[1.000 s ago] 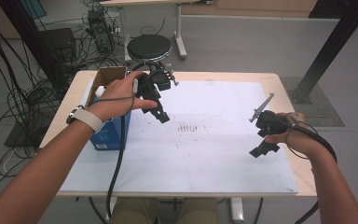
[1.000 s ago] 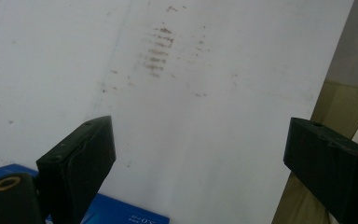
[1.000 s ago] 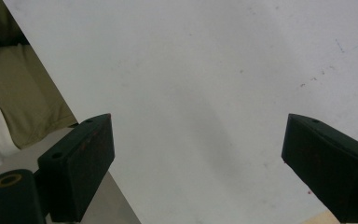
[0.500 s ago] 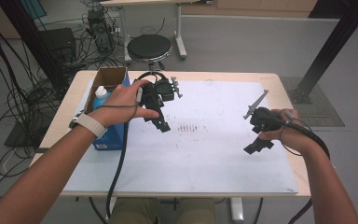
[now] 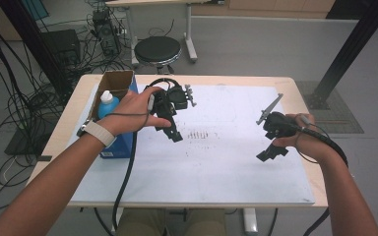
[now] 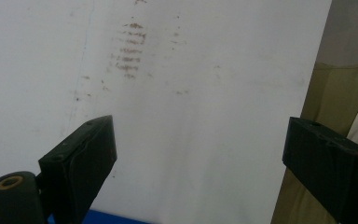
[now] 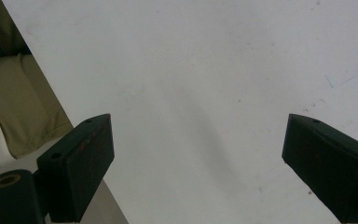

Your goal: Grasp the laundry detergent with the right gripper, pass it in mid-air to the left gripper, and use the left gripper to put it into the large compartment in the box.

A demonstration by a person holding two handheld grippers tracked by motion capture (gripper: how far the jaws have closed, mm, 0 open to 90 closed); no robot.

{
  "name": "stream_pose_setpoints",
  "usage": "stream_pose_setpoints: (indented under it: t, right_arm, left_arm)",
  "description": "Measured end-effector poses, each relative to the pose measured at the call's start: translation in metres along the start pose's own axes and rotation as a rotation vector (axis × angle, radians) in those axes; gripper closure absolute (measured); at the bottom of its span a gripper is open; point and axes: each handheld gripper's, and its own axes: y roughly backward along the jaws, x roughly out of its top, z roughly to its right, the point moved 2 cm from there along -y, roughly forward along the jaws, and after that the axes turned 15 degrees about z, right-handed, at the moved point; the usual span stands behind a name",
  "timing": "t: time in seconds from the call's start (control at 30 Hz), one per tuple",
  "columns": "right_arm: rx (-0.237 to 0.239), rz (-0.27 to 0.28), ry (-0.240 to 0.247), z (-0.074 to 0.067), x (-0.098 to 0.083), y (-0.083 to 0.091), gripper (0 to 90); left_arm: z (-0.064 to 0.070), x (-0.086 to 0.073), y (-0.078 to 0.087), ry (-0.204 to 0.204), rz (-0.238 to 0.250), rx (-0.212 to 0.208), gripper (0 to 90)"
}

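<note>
My left gripper (image 5: pixel 173 133) and right gripper (image 5: pixel 270 153) hover wide apart-jawed, empty, mid-frame over the table (image 5: pixel 226 162). Approach stage; next, I judge, reach the bottle (image 5: pixel 108 103) upper left.

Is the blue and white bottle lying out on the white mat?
No, the bottle stands inside the cardboard box at the table's left edge, beside the white mat.
</note>
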Motion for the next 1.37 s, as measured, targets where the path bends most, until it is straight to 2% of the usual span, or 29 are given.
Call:
stream_pose_setpoints:
  t: [1.07,1.37]
  right_arm:
    - [0.001,-0.004,-0.008,-0.002,-0.0052,-0.0036,9.2]
    - [0.0,0.006,-0.011,-0.0021,-0.0067,-0.0036,9.2]
  left_arm:
    - [-0.001,-0.0067,-0.0049,0.022,0.004,-0.004,10.6]
    - [-0.0028,-0.0076,-0.0046,0.031,0.02,0.003,10.3]
